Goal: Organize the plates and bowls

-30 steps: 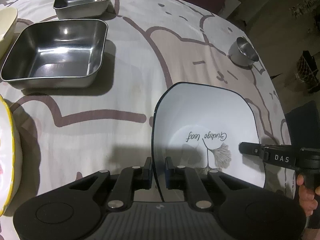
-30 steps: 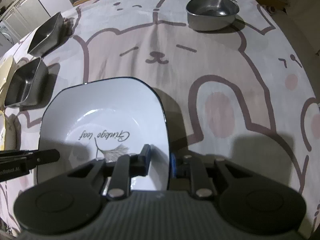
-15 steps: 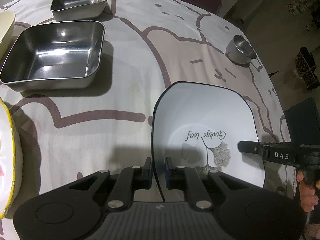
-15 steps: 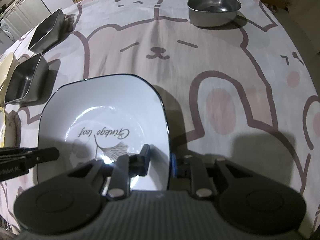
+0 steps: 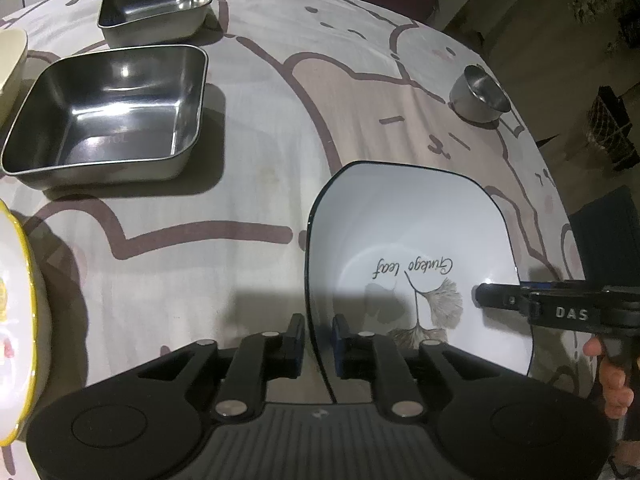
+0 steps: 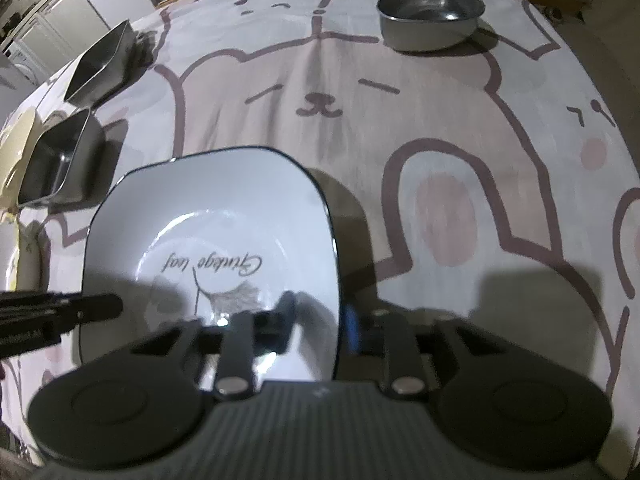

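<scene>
A white square plate with a dark rim and a leaf print lies on the bear-print tablecloth. My left gripper straddles the plate's left rim. Its jaws are opening, and a gap shows on both sides of the rim. In the right wrist view the same plate has its right rim between the fingers of my right gripper. Those jaws are opening too, and the pads stand off the rim. Each gripper's fingers show in the other's view at the plate's far side.
A large square steel pan and a smaller one stand at the back left. A round steel bowl sits near the table's far right edge. A yellow-rimmed plate and a cream dish are at the left.
Both grippers' jaws have widened away from the plate's rim, the right more than the left. The plate has stayed where it was on the cloth.
</scene>
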Motion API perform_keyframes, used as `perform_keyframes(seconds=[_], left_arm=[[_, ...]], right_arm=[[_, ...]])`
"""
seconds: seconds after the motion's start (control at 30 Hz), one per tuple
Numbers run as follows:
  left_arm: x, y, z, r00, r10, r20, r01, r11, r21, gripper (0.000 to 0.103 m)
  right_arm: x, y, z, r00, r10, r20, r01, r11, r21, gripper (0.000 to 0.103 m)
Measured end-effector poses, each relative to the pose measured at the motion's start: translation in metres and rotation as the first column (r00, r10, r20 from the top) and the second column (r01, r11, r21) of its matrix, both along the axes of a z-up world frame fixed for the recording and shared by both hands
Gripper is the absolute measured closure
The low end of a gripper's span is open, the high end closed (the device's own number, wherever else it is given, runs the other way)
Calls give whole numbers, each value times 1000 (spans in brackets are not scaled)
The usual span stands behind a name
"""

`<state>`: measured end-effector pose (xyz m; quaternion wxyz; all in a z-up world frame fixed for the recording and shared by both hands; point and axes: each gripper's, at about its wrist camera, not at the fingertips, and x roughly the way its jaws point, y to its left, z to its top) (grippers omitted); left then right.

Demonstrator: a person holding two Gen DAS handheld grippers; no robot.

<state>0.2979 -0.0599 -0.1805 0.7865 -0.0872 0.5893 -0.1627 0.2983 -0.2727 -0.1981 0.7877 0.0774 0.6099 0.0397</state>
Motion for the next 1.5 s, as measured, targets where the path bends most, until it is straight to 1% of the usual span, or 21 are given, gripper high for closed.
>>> perform_keyframes(seconds=[0.07,0.1,0.13,0.2,0.23,0.27,0.3,0.37,0.4,0.43,0.57,0.67,0.73,0.87,0.97,1.07,1.2,1.27,1.33,1.43,1.5], left_arm=[[-1,0,0,1000,-3,-2,3,1000,8,63],[-2,1,0,1000,-5,-3,5,1000,9,60],[-2,0,0,1000,-6,-3,6,1000,11,54],[-4,0,2,1000,-12,1,12,1000,16,41],[-5,0,4,1000,-15,7,15,1000,20,27],[-7,1,6,1000,-19,20,18,1000,24,16],[-8,1,10,999,-25,34,24,999,28,14],[-12,3,19,997,-39,68,37,999,36,7],[-13,4,25,995,-43,88,39,998,40,6],[-15,6,32,992,-46,117,41,998,43,3],[-19,15,67,967,-55,250,36,996,79,0],[-17,32,95,942,-25,334,0,997,73,0],[-15,48,115,919,7,395,-36,997,68,0],[-7,85,143,869,94,485,-134,990,50,0],[0,120,156,828,188,529,-230,973,15,0],[9,158,165,787,275,553,-316,948,-21,0],[22,201,168,748,348,565,-402,915,-31,0],[31,219,165,739,370,564,-431,902,-27,0],[38,236,160,738,377,560,-449,894,-11,0],[56,257,148,757,356,548,-460,886,59,0],[68,276,138,766,359,534,-482,870,105,0]], right_arm=[[-3,-1,2,1000,4,8,-4,1000,0,48],[-4,-2,3,1000,3,11,-3,1000,2,44],[-6,-3,3,1000,-1,14,1,1000,4,43],[-8,-6,5,1000,-5,18,5,1000,1,35],[-10,-8,5,1000,-6,21,6,1000,1,33],[-11,-9,6,1000,-9,21,9,1000,3,26],[-13,-11,7,1000,-15,23,15,1000,4,17],[-16,-12,12,998,-21,51,22,1000,-22,4],[-17,-11,17,997,-18,80,21,999,-38,0],[-19,-11,21,994,-13,107,17,999,-41,0],[-24,-6,43,976,5,217,11,997,-75,0],[-23,3,63,955,11,295,9,998,-65,0],[-21,11,78,938,12,347,4,999,-45,0],[-16,44,110,889,39,457,-41,999,-5,0],[-9,73,130,853,60,518,-93,995,39,0],[0,108,143,829,89,553,-157,985,76,0],[14,157,151,807,116,579,-223,968,117,0],[24,177,153,809,107,578,-243,956,163,0],[32,197,151,816,93,571,-257,943,212,0],[43,223,145,843,60,534,-255,920,298,0],[53,241,135,867,27,498,-235,902,362,0]])
